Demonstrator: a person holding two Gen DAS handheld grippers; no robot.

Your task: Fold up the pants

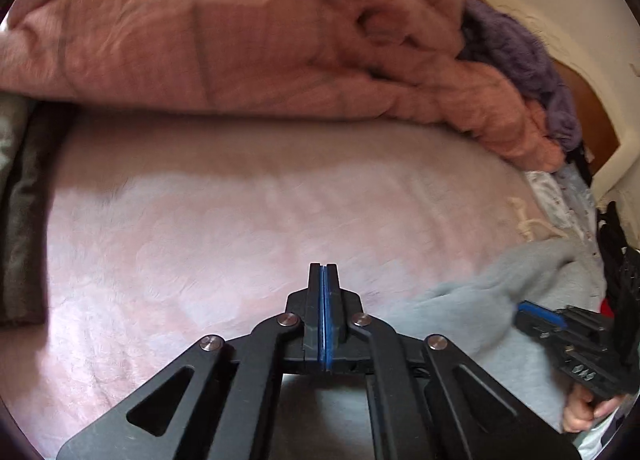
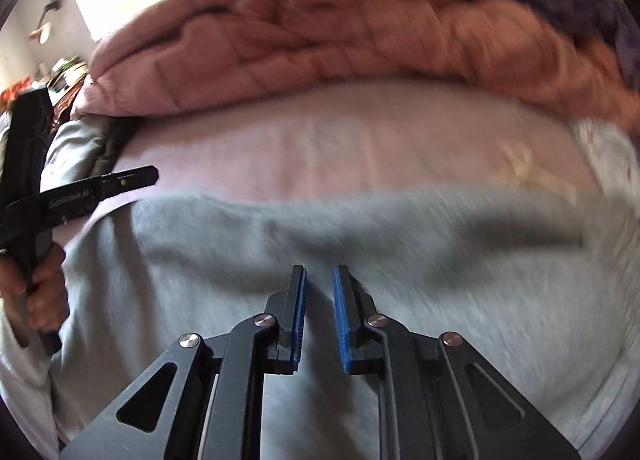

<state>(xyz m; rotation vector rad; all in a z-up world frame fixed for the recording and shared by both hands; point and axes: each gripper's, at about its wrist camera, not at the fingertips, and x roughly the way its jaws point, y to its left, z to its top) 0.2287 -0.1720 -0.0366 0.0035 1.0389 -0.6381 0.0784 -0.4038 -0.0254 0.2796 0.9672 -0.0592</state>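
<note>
Light grey fleece pants (image 2: 400, 300) lie spread on a pink bed cover (image 2: 280, 147), with a cream drawstring (image 2: 524, 167) at their far right edge. My right gripper (image 2: 320, 270) hovers over the middle of the pants, its blue pads (image 2: 299, 312) a little apart with nothing between them. In the left wrist view the pants (image 1: 480, 300) reach in from the lower right. My left gripper (image 1: 324, 268) is shut, pads pressed together with no cloth showing between them, above the cover beside the pants' edge. The right gripper (image 1: 536, 310) shows at that view's right edge, held by a hand (image 1: 580, 412).
A bulky salmon-pink comforter (image 1: 240, 39) is heaped across the far side of the bed, with a purple knitted blanket (image 1: 520, 59) on its right end. A dark grey pillow (image 1: 24, 219) lies at the left edge. The bed cover (image 1: 200, 240) stretches bare left of the pants.
</note>
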